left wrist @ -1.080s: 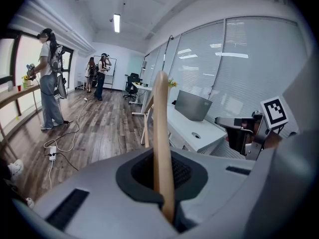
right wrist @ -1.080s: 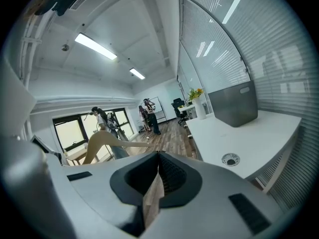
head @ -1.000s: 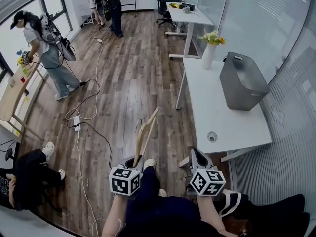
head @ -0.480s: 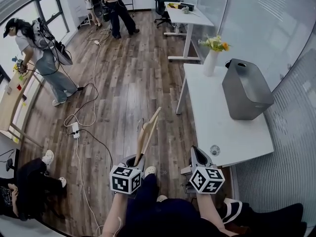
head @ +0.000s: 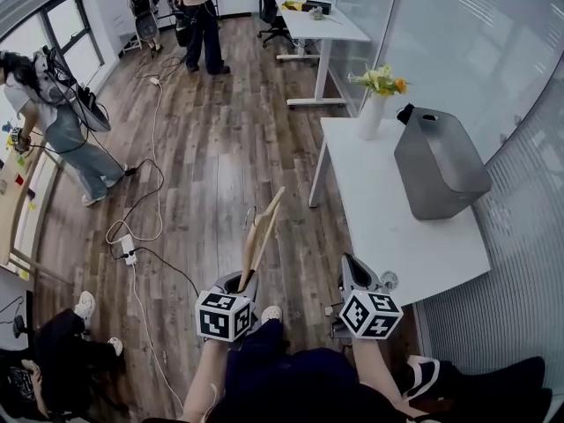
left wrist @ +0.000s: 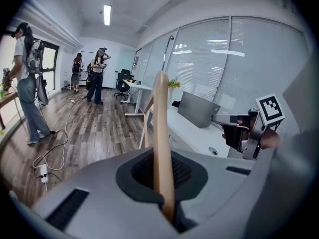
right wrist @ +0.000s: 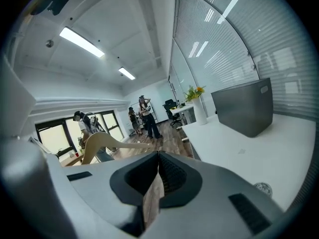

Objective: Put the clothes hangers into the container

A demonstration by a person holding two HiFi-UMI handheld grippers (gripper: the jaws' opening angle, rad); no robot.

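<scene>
A pale wooden clothes hanger (head: 261, 232) sticks up and forward from my left gripper (head: 245, 278), which is shut on one of its arms. In the left gripper view the hanger (left wrist: 160, 133) rises straight out of the closed jaws of that gripper (left wrist: 163, 188). My right gripper (head: 352, 267) is beside it, at the near corner of the white table (head: 379, 227); its jaws (right wrist: 158, 158) meet with nothing between them. The grey container (head: 438, 161) stands on the table's far right part, well ahead of both grippers. It also shows as the container (right wrist: 244, 106) in the right gripper view.
A white vase with flowers (head: 370, 113) stands at the table's far left corner. Cables and a power strip (head: 129, 254) lie on the wooden floor to the left. Several people stand or sit at the left and far end. A second desk (head: 317, 25) stands farther back.
Both grippers have moved forward together with the hanger still held. The table and the grey container now lie closer. The people in the background have shifted.
</scene>
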